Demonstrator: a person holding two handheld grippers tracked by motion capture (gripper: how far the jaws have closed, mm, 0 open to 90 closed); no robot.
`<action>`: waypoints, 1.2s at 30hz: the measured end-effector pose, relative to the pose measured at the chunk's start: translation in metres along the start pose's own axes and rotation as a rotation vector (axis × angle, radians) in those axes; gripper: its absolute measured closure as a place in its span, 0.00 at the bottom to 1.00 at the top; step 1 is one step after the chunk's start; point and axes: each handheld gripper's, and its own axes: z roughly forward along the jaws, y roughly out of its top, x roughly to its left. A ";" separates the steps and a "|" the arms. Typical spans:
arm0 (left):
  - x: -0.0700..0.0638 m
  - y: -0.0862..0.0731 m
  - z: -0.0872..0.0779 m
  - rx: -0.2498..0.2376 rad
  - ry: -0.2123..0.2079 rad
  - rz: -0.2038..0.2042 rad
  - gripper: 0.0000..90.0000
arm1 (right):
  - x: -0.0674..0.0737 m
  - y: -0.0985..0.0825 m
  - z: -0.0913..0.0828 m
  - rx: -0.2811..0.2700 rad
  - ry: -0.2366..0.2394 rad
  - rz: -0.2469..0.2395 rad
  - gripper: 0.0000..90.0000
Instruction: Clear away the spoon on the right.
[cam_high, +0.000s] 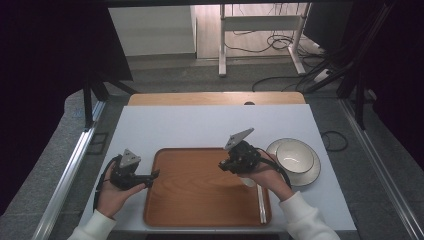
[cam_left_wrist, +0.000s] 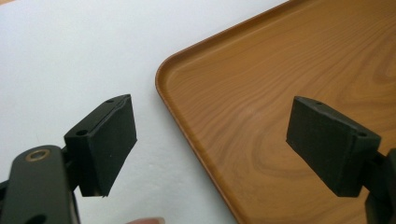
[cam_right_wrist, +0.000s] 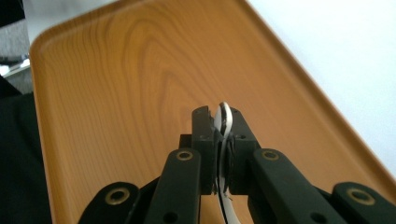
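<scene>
A wooden tray (cam_high: 200, 200) lies on the white table. My right gripper (cam_high: 223, 165) hovers over the tray's right part, shut on a thin white utensil (cam_right_wrist: 224, 114) held edge-on between its pads; its white end (cam_high: 248, 182) pokes out under the hand. What kind of utensil it is I cannot tell. My left gripper (cam_high: 153, 175) stands open at the tray's left edge, with one pad (cam_left_wrist: 108, 140) over the white table and the other over the tray (cam_left_wrist: 280, 70). Nothing is between its jaws.
A white bowl (cam_high: 295, 157) sits on a white plate (cam_high: 312, 176) just right of the tray. A pair of pale chopsticks (cam_high: 261, 202) lies along the tray's right rim. Beyond the table are a white desk frame (cam_high: 260, 22) and floor cables (cam_high: 280, 42).
</scene>
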 end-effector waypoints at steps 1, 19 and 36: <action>0.000 0.000 0.000 0.000 -0.001 -0.001 0.17 | 0.001 0.000 0.003 0.010 0.001 -0.008 0.94; 0.000 0.000 0.000 0.001 -0.001 -0.001 0.17 | 0.000 -0.006 0.040 0.116 0.006 0.010 0.92; 0.000 -0.001 0.002 0.008 -0.002 0.000 0.17 | 0.001 -0.009 0.057 0.157 -0.010 0.008 0.83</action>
